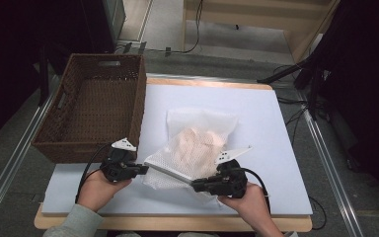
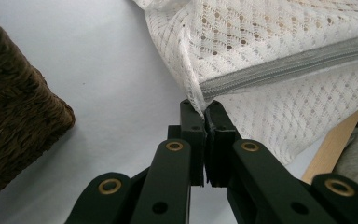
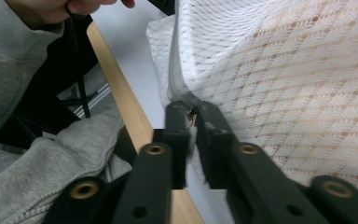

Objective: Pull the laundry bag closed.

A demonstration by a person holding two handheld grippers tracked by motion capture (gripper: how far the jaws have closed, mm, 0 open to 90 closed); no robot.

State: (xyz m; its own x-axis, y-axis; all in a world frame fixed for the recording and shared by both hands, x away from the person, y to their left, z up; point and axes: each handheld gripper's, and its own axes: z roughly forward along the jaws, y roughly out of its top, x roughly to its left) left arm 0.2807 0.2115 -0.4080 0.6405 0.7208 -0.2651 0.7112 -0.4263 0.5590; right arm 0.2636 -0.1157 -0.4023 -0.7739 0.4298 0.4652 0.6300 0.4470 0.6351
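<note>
The mesh bag (image 1: pixel 197 148) lies on the white counter (image 1: pixel 276 128), just right of the wicker basket (image 1: pixel 96 106). The left tool (image 2: pixel 204 116) is closed on the bag's corner at the zipper end, and the right tool (image 3: pixel 192 112) pinches the zipper edge. Both grips hold little cloth, so a strong pull may let the mesh slip out or tear.

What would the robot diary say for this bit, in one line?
left claw: shut on white mesh zip bag | right claw: shut on bag | bag: near edge lifted | brown woven basket: beside, left
</note>
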